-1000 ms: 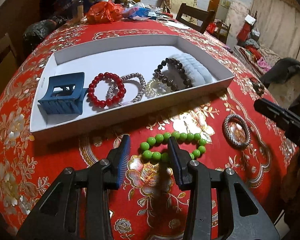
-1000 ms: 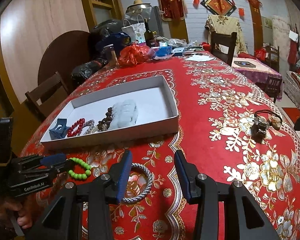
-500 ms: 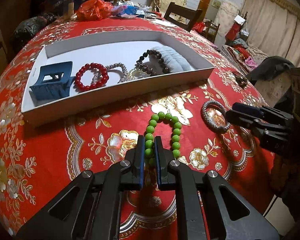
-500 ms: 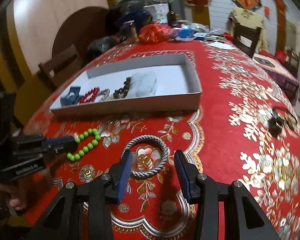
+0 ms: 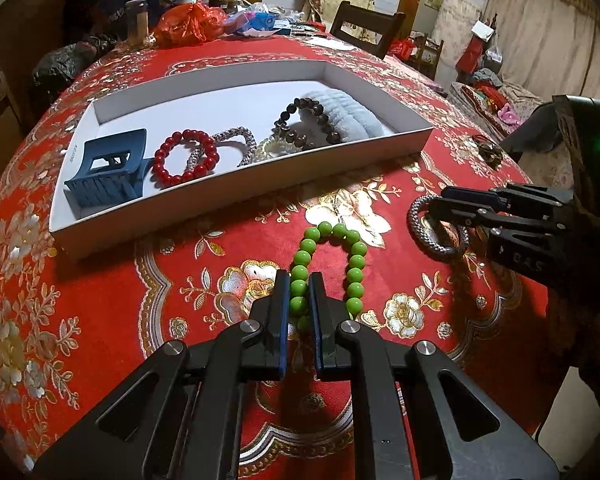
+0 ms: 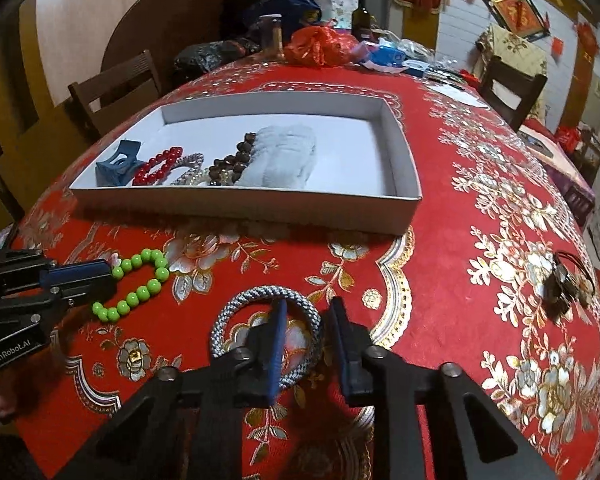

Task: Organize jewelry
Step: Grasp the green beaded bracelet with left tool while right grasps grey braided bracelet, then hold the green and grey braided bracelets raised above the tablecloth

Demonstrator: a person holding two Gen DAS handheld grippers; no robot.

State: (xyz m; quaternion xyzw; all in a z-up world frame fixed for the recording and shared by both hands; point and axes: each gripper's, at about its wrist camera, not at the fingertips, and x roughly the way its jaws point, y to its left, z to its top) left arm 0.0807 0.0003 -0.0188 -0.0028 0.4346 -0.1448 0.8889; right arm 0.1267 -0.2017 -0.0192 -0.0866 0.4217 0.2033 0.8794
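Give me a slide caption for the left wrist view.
Left gripper pinches green bead bracelet before white tray; right gripper straddles braided ring.

The left gripper (image 5: pixel 300 280) is low over the table with its fingers pointing forward and pressed nearly together, clamped on one side of the green bead bracelet (image 5: pixel 354 264); the rest of the loop lies ahead and to its right. The right gripper (image 6: pixel 306 316) reaches in from the other side, jaws part-closed and straddling the near-right arc of the braided grey ring (image 6: pixel 236 304), one finger inside the loop, one outside; whether they press it is unclear
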